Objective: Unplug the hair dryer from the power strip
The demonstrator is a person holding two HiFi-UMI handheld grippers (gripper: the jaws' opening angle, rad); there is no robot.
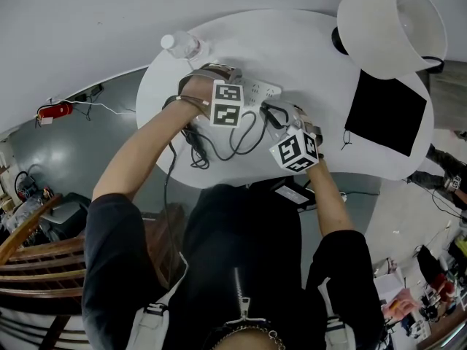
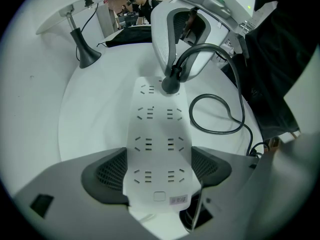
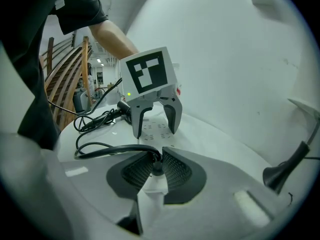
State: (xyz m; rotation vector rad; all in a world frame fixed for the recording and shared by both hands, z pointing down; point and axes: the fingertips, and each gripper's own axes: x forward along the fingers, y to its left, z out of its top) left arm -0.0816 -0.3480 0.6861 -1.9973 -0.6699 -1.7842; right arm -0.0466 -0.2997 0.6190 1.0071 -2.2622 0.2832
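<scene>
Now the left gripper (image 2: 157, 170) clamps the near end of the white power strip (image 2: 156, 124), which lies flat on the round white table (image 2: 95, 109). The right gripper (image 3: 158, 168) pinches the black plug (image 2: 170, 85), seated in the strip's far-end socket.

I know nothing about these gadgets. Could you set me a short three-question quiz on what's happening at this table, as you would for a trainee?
1. True or false: the left gripper is clamped across the sides of the power strip.
2. What is the right gripper pinching? A) a water bottle B) the black plug seated in the strip C) the lamp shade
3. Fill in: the plug's black cord trails in loops over the white ____.

Key: 1 true. 2 B. 3 table.
</scene>
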